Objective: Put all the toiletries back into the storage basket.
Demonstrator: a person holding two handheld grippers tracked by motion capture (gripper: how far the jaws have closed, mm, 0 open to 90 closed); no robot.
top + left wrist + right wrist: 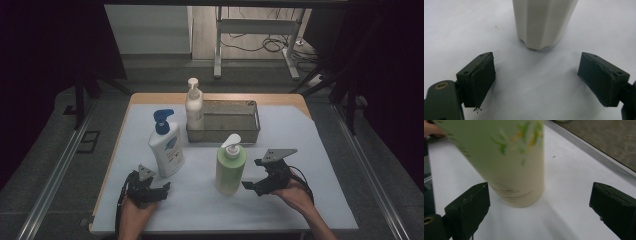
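The right gripper [248,186] points at the green pump bottle [230,168], jaws wide apart, not touching it. The bottle stands upright near the table's [310,200] front edge, before the metal tray [223,121]. The left gripper [167,187], jaws also apart, faces the white pump bottle [167,145] toward the front-left.

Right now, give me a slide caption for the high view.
Open left gripper and right gripper flank white and green pump bottles before a metal tray.
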